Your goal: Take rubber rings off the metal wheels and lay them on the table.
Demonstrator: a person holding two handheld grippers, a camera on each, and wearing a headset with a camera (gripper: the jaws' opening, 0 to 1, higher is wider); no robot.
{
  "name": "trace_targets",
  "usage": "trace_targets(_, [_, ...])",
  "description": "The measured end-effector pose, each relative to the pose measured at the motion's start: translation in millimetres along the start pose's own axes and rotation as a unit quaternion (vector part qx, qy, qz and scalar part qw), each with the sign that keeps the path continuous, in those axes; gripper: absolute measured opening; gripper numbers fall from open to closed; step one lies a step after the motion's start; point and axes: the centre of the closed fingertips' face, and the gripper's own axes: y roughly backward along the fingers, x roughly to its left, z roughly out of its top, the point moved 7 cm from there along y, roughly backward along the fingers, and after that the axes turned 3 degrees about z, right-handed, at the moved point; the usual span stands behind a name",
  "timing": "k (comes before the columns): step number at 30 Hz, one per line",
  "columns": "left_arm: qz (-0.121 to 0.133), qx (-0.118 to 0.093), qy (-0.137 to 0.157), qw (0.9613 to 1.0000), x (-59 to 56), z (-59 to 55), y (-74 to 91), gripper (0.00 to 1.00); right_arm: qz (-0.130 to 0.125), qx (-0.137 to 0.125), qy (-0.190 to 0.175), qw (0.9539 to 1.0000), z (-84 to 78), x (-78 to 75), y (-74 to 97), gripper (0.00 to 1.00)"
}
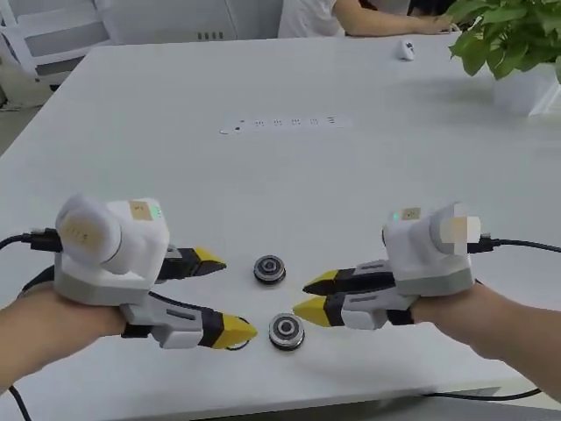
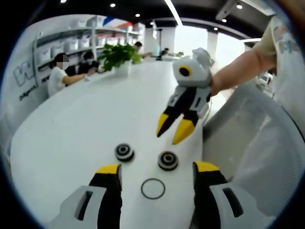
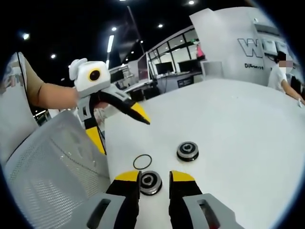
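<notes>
Two metal wheels lie near the front edge of the white table (image 1: 289, 175): the farther wheel (image 1: 270, 269) and the nearer wheel (image 1: 287, 330). A thin black rubber ring (image 2: 153, 189) lies flat on the table between the wide-open jaws of my left gripper (image 2: 157, 168), touching neither. In the head view the ring (image 1: 237, 345) peeks out under the left gripper (image 1: 223, 296). My right gripper (image 1: 313, 296) points left, its jaws a little apart and holding nothing. In its own view the right gripper (image 3: 155, 176) has the nearer wheel (image 3: 150, 182) just ahead of its tips.
A white power strip (image 1: 280, 123) lies mid-table. A potted plant (image 1: 508, 35) and a small white mouse (image 1: 405, 48) sit at the far right, with a person seated beyond. A mesh chair (image 3: 52, 157) stands off the table's near edge (image 1: 351, 390).
</notes>
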Motion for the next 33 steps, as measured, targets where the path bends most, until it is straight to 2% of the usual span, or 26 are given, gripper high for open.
trace_targets(19, [-0.027, 0.023, 0.004, 0.9994, -4.6, -10.5, -25.9, 0.53, 0.008, 0.026, 0.017, 0.9995, -27.4, 4.2, -3.0, 0.20])
trace_targets(33, [-0.045, 0.029, 0.008, 0.9985, -12.9, -11.7, -41.8, 0.45, 0.005, 0.032, 0.020, 0.9993, -38.8, 0.8, -8.4, 0.18])
